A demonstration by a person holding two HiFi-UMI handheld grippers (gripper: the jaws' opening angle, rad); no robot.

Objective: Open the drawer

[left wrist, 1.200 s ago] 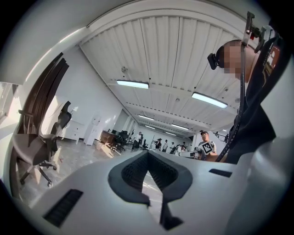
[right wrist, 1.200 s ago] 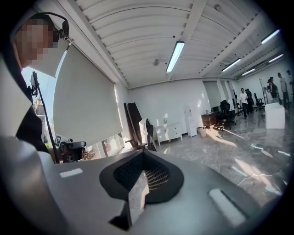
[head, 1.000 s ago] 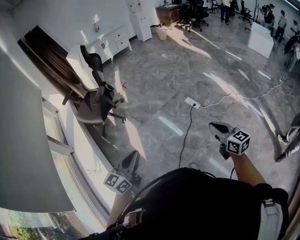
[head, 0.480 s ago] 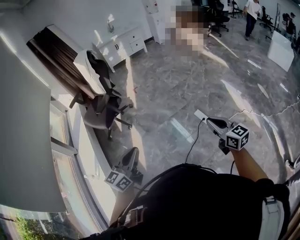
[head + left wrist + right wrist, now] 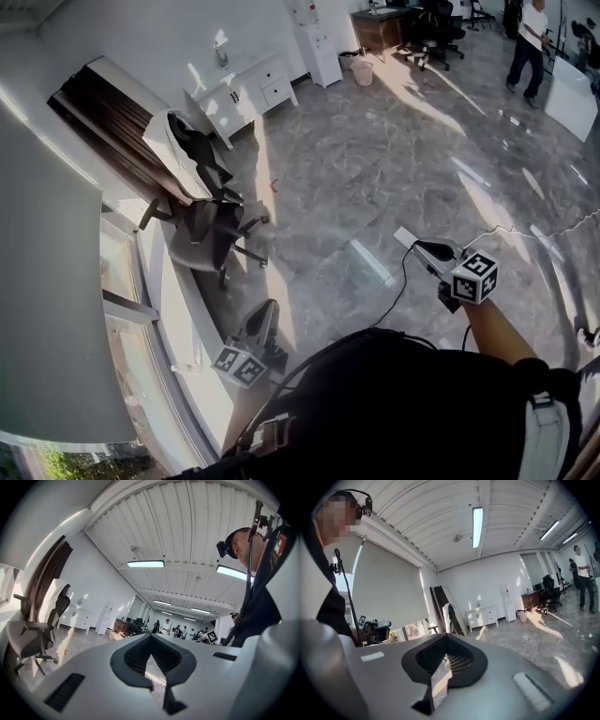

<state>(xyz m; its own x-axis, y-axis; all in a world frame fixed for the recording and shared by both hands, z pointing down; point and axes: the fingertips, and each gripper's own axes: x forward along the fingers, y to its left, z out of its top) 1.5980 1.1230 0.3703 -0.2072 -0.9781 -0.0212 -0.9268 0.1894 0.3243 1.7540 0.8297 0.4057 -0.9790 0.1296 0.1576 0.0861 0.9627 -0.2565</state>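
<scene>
White cabinet (image 5: 246, 89) with the drawers stands against the far wall, top centre of the head view, well apart from both grippers. Drawer fronts look flush with the cabinet; too small to read any handles. A tall white unit (image 5: 320, 45) stands just right of it along the same wall, with a pale bin (image 5: 363, 72) on the floor beside that.

Nearer along the left wall there is a dark curtain (image 5: 111, 120), then an office chair (image 5: 204, 225) with a white cloth (image 5: 167, 142) draped over its back. The chair sits between the cabinet and the left gripper. A grey roller blind (image 5: 45, 309) fills the left edge above a window sill. The floor (image 5: 375, 159) is grey marble with sun patches.

The left gripper (image 5: 270, 307) is at lower centre, pointing roughly level toward the chair and wall. Its fingers (image 5: 134, 656) are pressed together at the tips, with nothing between them. The right gripper (image 5: 421, 247) is out to the right on a bare forearm, hanging over open floor. Its fingers (image 5: 460, 662) also meet at the tips, with nothing pinched. A white power strip (image 5: 405, 236) with a black cable lies on the floor just beyond the right gripper's tips.

A person (image 5: 525, 45) stands far off at top right, near desks and dark chairs. Neither gripper touches anything.
</scene>
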